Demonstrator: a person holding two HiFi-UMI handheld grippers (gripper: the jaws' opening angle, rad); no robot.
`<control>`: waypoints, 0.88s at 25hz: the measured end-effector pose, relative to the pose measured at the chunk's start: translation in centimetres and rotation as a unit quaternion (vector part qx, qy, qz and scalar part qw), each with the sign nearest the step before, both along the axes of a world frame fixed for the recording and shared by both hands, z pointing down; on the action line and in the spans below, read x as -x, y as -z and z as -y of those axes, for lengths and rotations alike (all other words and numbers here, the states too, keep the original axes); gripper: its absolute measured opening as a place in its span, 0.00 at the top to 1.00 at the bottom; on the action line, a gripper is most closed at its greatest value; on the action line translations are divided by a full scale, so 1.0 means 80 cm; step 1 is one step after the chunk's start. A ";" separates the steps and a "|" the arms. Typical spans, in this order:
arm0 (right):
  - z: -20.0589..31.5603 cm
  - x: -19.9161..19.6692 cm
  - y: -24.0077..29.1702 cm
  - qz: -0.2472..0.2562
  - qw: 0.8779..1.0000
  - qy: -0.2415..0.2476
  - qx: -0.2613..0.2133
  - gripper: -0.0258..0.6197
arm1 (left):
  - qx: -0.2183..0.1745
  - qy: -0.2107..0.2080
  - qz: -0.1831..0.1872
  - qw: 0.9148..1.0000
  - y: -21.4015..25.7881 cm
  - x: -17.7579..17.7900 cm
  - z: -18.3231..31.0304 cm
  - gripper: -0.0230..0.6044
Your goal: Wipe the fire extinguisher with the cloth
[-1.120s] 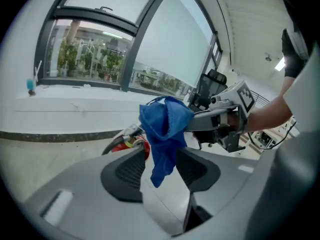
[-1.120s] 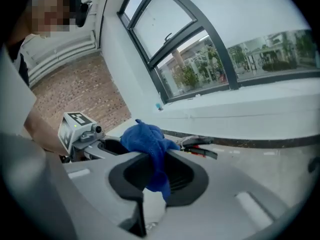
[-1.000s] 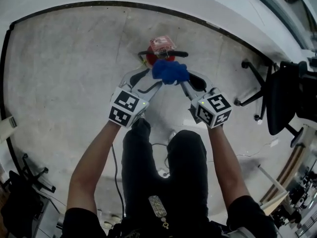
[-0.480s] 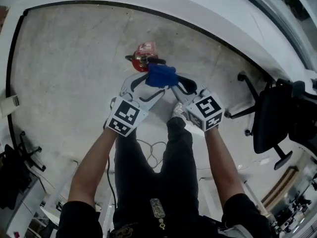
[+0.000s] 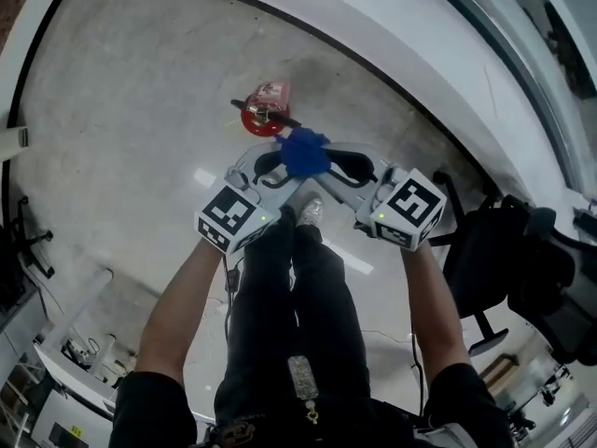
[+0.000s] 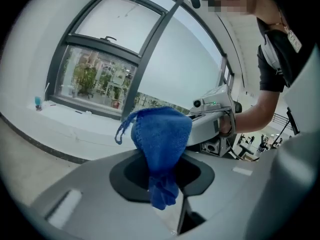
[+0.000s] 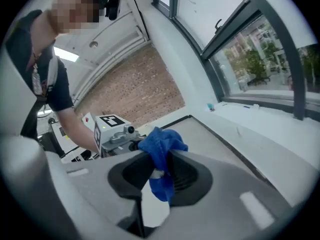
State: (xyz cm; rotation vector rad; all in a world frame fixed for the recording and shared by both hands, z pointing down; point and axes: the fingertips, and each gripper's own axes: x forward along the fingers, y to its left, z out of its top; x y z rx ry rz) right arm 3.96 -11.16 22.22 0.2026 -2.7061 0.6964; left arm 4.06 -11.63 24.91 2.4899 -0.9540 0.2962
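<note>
Left tool (image 5: 278, 164): jaws had just been closing, clamped on the blue cloth (image 5: 303, 152), nearer than the fire extinguisher (image 5: 264, 110).
Right tool (image 5: 328, 164): jaws clamped on the same cloth.
Cloth: bunched, held just short of the fire extinguisher.
Fire extinguisher: red, stood on the floor (image 5: 121, 110).

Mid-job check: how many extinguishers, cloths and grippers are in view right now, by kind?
fire extinguisher: 1
blue cloth: 1
grippers: 2, the left gripper, whose jaws have just been closing with the cloth between them, and the right gripper
Total: 4
</note>
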 end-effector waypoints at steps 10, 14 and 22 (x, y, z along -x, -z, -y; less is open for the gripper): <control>0.032 0.034 0.005 -0.049 0.979 0.148 -0.134 0.46 | 0.046 0.033 -0.065 0.996 -0.002 0.060 0.033 0.83; 0.027 0.047 -0.023 -0.088 0.930 0.267 -0.238 0.45 | 0.068 0.021 -0.079 0.994 -0.007 0.045 0.038 0.83; 0.064 0.019 -0.075 -0.060 0.883 0.379 -0.270 0.71 | 0.123 0.115 -0.058 0.984 -0.061 0.030 0.090 0.81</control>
